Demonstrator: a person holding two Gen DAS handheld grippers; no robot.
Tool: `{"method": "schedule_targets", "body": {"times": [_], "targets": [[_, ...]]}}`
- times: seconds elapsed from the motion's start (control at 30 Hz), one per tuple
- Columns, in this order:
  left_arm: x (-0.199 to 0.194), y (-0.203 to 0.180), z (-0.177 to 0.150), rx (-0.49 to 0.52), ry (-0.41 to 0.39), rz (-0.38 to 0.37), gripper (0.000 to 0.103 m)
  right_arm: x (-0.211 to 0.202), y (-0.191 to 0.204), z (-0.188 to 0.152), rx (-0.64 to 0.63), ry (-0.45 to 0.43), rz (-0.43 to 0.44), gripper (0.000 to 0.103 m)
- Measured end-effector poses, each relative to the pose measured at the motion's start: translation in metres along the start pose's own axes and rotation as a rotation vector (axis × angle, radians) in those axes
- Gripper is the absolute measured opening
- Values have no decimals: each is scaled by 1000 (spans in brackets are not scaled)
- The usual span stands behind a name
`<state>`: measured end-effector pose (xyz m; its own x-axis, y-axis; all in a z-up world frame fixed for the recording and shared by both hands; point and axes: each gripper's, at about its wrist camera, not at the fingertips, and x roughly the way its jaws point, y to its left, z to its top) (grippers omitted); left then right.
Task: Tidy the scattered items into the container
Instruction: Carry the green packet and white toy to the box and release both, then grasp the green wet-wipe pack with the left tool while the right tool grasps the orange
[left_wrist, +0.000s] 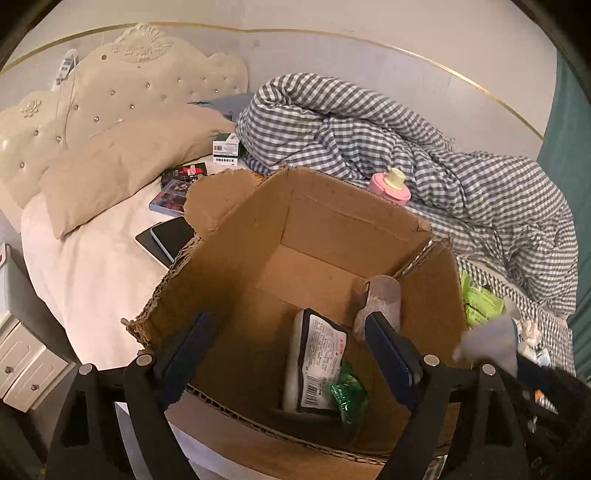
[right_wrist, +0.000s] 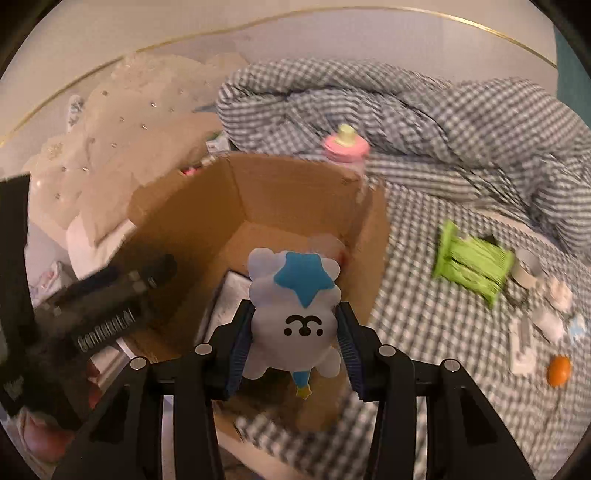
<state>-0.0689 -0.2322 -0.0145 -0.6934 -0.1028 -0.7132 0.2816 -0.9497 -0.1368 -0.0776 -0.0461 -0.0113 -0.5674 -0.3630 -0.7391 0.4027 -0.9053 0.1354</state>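
I see a pale wall with gold trim, a cream tufted headboard, and white bedside drawers.

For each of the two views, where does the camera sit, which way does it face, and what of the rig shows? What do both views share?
Left wrist: on the left gripper, looking down into the cardboard box on the bed; its two fingers stand apart over a white packet.
Right wrist: on the right gripper, facing the box's right side; a white plush toy sits between its fingers, with the other gripper at the left edge.
Shared: the box, pink bottle, checked quilt, green packet.
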Motion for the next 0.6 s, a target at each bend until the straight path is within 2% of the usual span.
{"method": "schedule_targets", "body": {"times": [0.07,0.17,0.4,0.47,0.6], "targets": [[3,-2,0,5,10,6,89,4,0,0,-5,3,-38,91],[2,-5,-3,10,13,1,89,-2,-5,-4,-13,-14,-96,91],[-7,-34,-12,61,13,-29,89,-29,-38,-20,64,-27,-137,91],[-14,-49,-17,83,11,-45,97,-39,-53,-27,88,-35,-160,91],[-30,-83,-30,134,-5,-100,102,-62,-86,-42,139,-53,-205,91]]}}
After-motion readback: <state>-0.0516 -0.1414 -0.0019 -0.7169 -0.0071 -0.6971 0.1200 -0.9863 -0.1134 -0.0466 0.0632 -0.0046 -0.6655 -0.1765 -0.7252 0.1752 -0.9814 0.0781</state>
